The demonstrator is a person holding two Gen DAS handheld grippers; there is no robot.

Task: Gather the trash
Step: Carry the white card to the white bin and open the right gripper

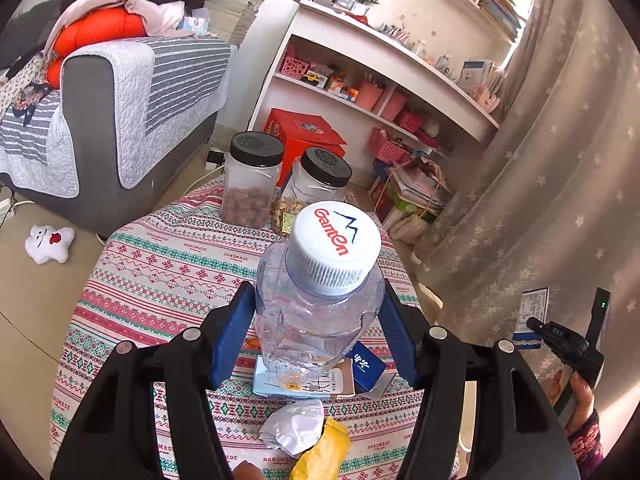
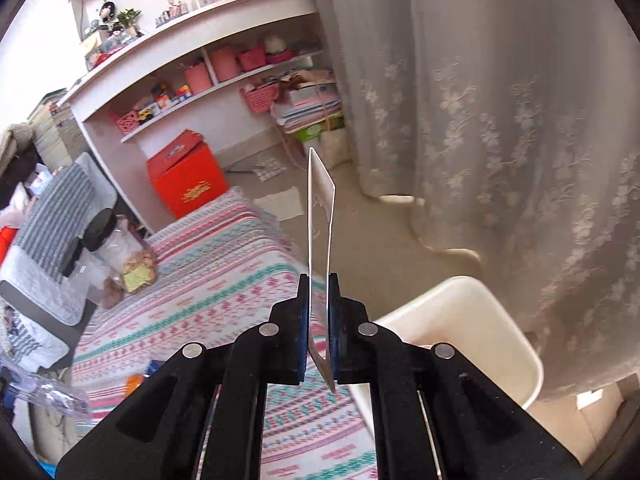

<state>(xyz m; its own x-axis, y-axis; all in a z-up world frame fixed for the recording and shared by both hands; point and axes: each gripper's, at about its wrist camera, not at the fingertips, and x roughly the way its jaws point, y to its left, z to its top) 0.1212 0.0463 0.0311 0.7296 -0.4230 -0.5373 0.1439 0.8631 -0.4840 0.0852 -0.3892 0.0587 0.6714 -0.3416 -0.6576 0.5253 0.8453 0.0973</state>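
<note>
Mid-collection: left gripper [image 1: 320, 320] clamps clear water bottle [image 1: 320, 300] above table [image 1: 160, 260]; right gripper [image 2: 319, 320] pinches flat card [image 2: 320, 216]. Next, probably: drop both in white bin [image 2: 472, 320], approx 4 o'clock.

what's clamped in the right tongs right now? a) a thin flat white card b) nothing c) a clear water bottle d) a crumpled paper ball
a: in the right wrist view the right tongs are shut on a thin white card seen edge-on, sticking out past the fingertips.
</note>
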